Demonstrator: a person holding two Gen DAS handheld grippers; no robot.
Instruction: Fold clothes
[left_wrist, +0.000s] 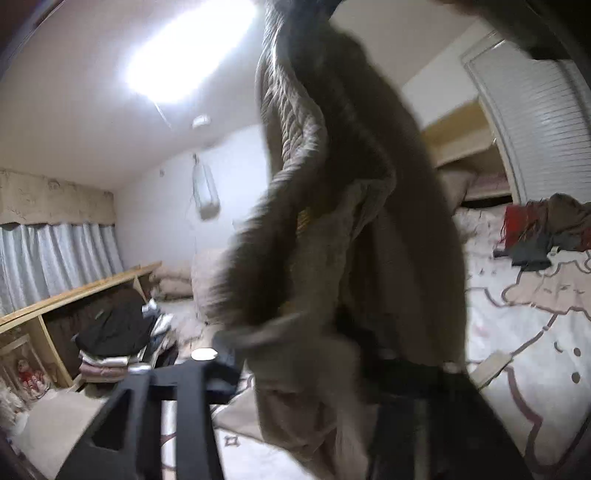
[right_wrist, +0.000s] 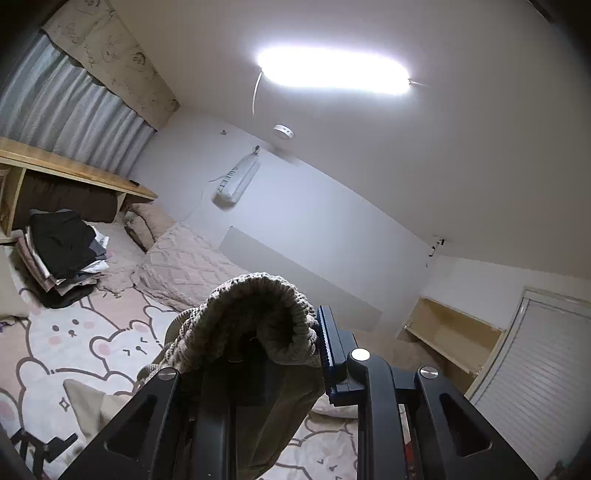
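A beige-brown knit sweater (left_wrist: 332, 206) hangs in the air in the left wrist view, blurred by motion, and fills the middle of the frame above the bed. My left gripper (left_wrist: 303, 354) is shut on its lower edge; the fingertips are mostly hidden by cloth. In the right wrist view my right gripper (right_wrist: 280, 350) is shut on a ribbed knit edge of the same sweater (right_wrist: 255, 306), which bunches over the jaws and drapes down between the arms. Both grippers are raised well above the bed.
A bed with a pink bunny-print cover (right_wrist: 74, 332) lies below. A stack of folded clothes (right_wrist: 62, 251) sits by a wooden shelf (right_wrist: 74, 173). A pile of red and dark clothes (left_wrist: 543, 229) lies at the right. A louvred closet door (right_wrist: 535, 369) stands right.
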